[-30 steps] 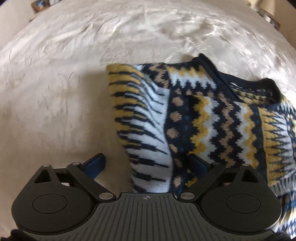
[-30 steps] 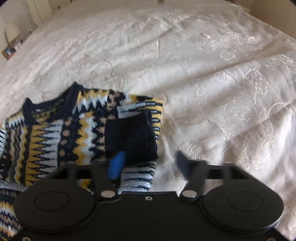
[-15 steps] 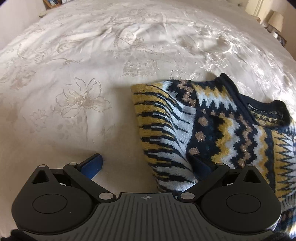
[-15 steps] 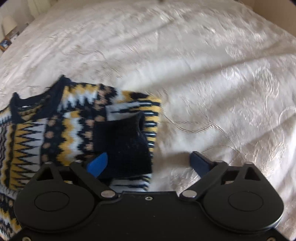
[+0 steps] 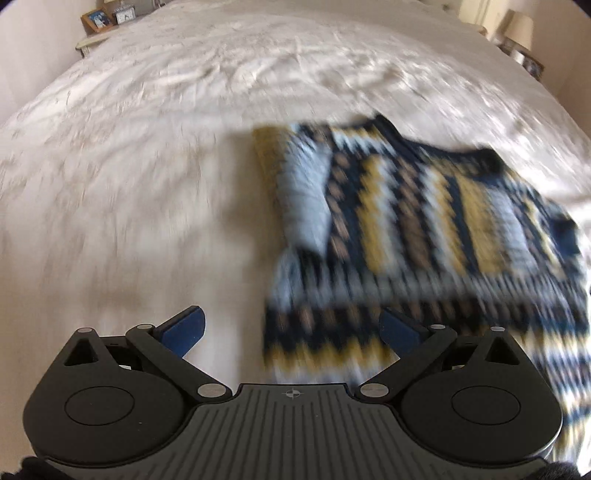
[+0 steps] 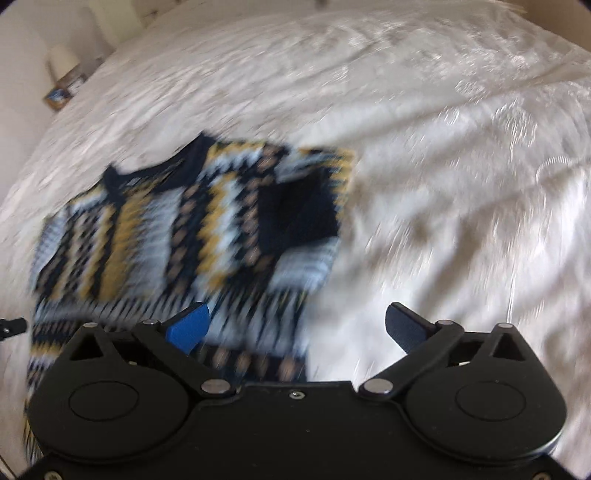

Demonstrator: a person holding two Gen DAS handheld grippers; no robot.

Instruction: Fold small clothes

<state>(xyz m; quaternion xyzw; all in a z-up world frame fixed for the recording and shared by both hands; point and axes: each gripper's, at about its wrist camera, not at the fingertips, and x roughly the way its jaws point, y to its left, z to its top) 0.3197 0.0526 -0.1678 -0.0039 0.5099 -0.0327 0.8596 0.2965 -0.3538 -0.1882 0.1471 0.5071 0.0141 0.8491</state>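
A small knitted sweater (image 5: 413,229) in navy, yellow and white zigzags lies flat on the bed with both sleeves folded in over its body. In the right wrist view the sweater (image 6: 184,236) shows its dark cuff on top. My left gripper (image 5: 293,328) hovers open above the sweater's lower left edge, nothing between its blue pads. My right gripper (image 6: 295,326) is open above the sweater's lower right corner, also holding nothing. Both views are blurred by motion.
A cream embroidered bedspread (image 5: 147,184) covers the whole bed. A bedside stand with picture frames (image 5: 98,22) is at the far left, a lamp (image 5: 517,26) at the far right. Another lamp and a frame (image 6: 62,81) show in the right wrist view.
Both grippers have pulled back and risen away from the sweater, so more of it shows. The right gripper's jaws widened and left the folded sleeve lying on the body.
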